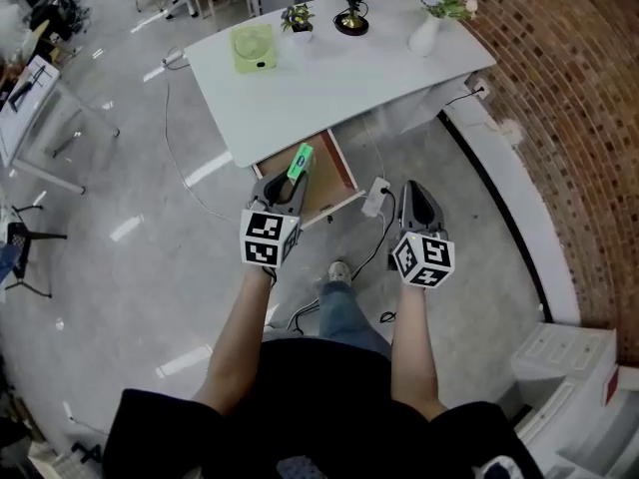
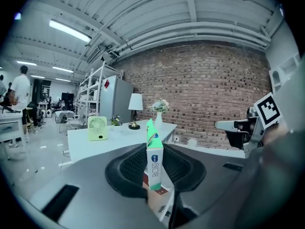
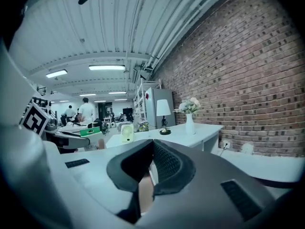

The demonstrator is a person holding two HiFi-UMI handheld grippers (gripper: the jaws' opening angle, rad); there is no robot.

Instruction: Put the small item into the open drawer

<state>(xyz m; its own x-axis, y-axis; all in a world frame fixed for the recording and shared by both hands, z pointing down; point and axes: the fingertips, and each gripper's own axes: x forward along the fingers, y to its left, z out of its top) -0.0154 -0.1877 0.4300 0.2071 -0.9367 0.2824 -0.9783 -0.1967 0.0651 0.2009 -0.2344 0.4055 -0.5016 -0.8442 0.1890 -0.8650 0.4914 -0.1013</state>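
Because the small carton (image 2: 154, 162) appears to be light, stiff paperboard that dents easily, grip it across its flat faces. The left gripper's (image 1: 290, 180) jaws pinch it so, above the open drawer (image 1: 339, 173). Only the head view shows that drawer beneath the tabletop (image 1: 329, 78). The right gripper's (image 3: 151, 163) jaws are pressed together, empty.

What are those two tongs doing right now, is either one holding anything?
Left tongs: closed on a small green-and-white box.
Right tongs: closed, nothing in them.
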